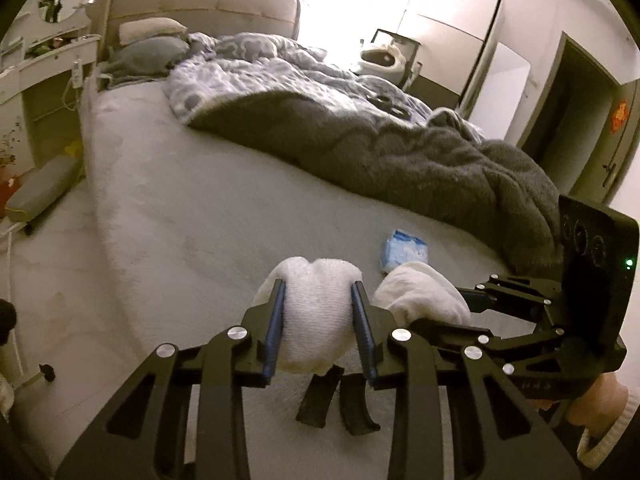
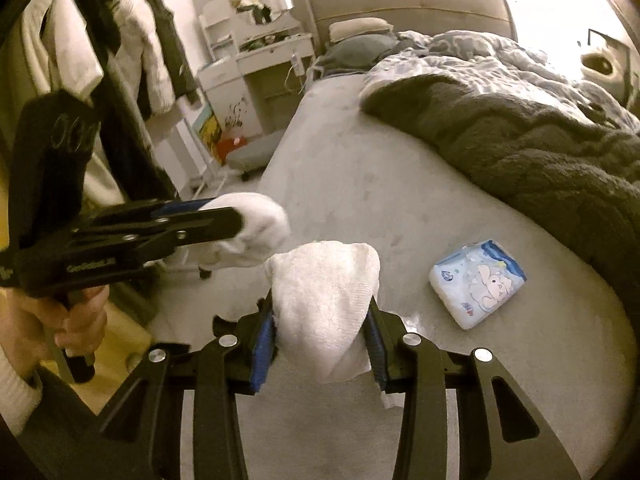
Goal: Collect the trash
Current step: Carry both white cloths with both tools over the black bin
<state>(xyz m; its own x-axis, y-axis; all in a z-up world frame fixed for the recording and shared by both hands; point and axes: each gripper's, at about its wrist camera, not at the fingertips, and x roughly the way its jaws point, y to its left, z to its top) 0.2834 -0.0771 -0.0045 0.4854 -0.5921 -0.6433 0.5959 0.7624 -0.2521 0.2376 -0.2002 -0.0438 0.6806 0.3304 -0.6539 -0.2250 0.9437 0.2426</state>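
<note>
My left gripper (image 1: 318,292) is shut on a white crumpled tissue wad (image 1: 316,316), held above the bed's near edge. My right gripper (image 2: 322,300) is shut on a second white tissue wad (image 2: 326,308). The two grippers are side by side: the right one shows in the left wrist view (image 1: 460,304) with its wad (image 1: 420,296), and the left one shows in the right wrist view (image 2: 236,216) with its wad (image 2: 252,232). A blue and white tissue pack (image 2: 478,282) lies on the grey sheet to the right; it also shows in the left wrist view (image 1: 404,254).
The bed (image 1: 208,208) has a grey sheet and a rumpled dark grey and patterned duvet (image 1: 400,148) on its right side. A vanity desk (image 2: 268,56) stands at the far left, with hanging clothes (image 2: 132,40) and a low stool (image 2: 248,158). A door (image 1: 576,128) is at the right.
</note>
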